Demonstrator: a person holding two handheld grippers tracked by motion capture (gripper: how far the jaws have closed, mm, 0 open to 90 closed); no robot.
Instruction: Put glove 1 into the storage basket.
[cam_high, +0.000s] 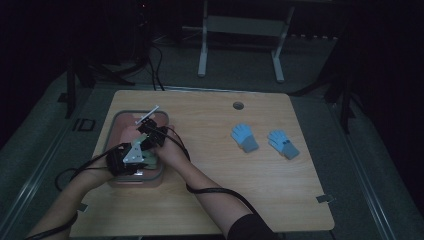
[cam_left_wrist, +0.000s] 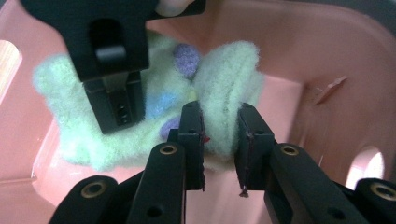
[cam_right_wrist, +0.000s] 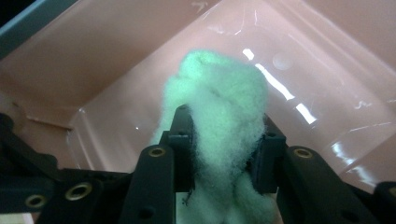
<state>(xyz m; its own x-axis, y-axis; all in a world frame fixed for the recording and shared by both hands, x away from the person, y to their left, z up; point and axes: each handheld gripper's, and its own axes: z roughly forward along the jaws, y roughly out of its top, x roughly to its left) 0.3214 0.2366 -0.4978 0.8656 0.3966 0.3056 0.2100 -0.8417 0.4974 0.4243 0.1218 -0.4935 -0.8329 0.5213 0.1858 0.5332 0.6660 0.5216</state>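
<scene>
A pink bin (cam_high: 150, 179) stands on the left part of the wooden table, and both my grippers reach down into it. A fluffy pale-green fabric piece (cam_left_wrist: 229, 74) with purple and blue spots lies inside against the pink wall (cam_left_wrist: 299, 56). My left gripper (cam_left_wrist: 219, 126) is shut on a raised fold of it. One black finger (cam_left_wrist: 116, 100) of my right gripper presses into the fabric just to the left. In the right gripper view, my right gripper (cam_right_wrist: 222, 135) has a thick tuft of the same fabric (cam_right_wrist: 219, 88) pinched between its pads.
Two light-blue gloves (cam_high: 244, 137) (cam_high: 283, 144) lie flat side by side on the right half of the table. A round cable hole (cam_high: 238, 105) sits near the far edge. The white legs of a desk frame (cam_high: 202, 55) stand on the floor beyond.
</scene>
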